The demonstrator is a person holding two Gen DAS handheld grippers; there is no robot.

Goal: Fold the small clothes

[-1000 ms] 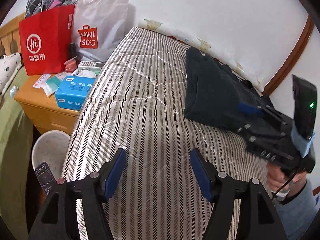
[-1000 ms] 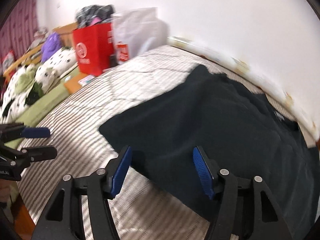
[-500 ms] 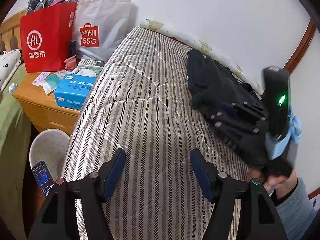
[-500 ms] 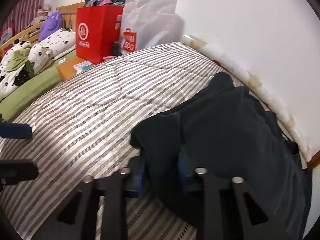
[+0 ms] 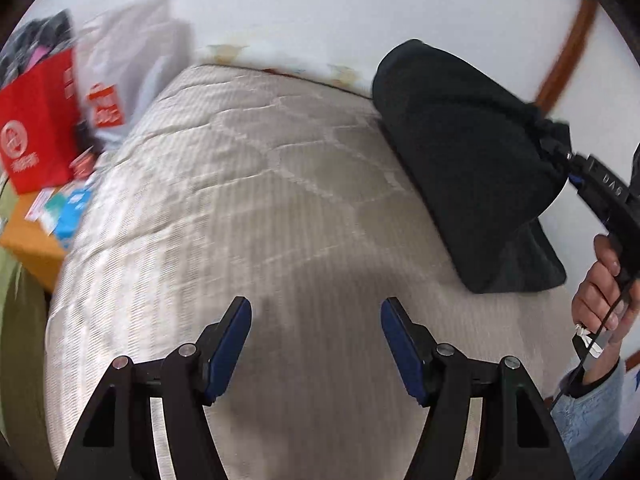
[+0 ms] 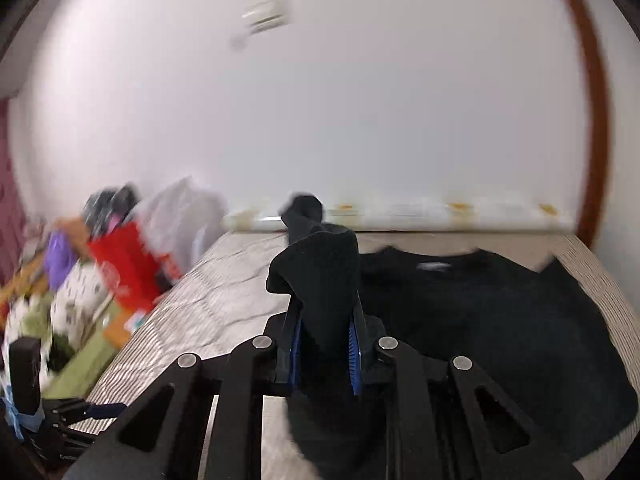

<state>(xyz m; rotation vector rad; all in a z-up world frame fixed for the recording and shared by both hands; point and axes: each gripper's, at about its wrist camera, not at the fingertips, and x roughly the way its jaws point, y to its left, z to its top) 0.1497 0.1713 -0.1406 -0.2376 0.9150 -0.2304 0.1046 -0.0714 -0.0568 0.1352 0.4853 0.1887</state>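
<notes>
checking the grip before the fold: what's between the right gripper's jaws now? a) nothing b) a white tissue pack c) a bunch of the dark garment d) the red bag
c: the right gripper has its blue pads closed on a bunched fold of the dark garment, lifted off the bed.

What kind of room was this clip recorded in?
Most likely a home bedroom: a bare striped mattress against a white wall, a wooden bedside cabinet with shopping bags on it, and dark clothing lying on the mattress.
</notes>
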